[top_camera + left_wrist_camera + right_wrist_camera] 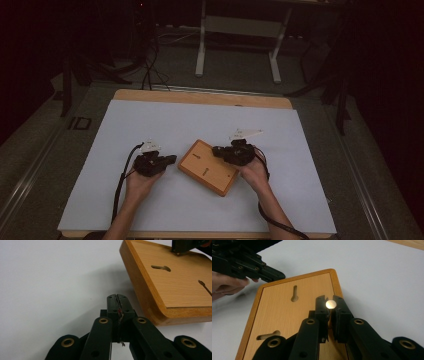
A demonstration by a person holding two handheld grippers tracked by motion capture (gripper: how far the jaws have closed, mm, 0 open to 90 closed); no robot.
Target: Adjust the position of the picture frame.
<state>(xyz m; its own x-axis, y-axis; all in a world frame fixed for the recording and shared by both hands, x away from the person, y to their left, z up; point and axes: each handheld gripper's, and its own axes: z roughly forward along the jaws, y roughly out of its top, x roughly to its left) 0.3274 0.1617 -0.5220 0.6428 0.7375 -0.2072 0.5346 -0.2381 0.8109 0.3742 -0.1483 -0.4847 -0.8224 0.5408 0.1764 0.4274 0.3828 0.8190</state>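
Note:
A flat wooden board (207, 167) with two keyhole slots (294, 293) lies askew on the white table cover (150, 125). My right gripper (216, 150) hovers over the board's near right part, shut on a small round silvery disc (331, 304) pinched at the jaw tips (329, 300). My left gripper (172, 159) sits just left of the board, jaws pressed together (118, 297) with nothing held, pointing at the board's corner (160, 312). In the right gripper view the left gripper (272, 275) reaches toward the board's far left edge.
The white cover spans most of a wooden table whose far edge (200, 96) shows bare. Beyond it stand a white desk frame (202, 45) and dark stands on the floor. Cables (122, 175) trail from both grippers toward the near edge.

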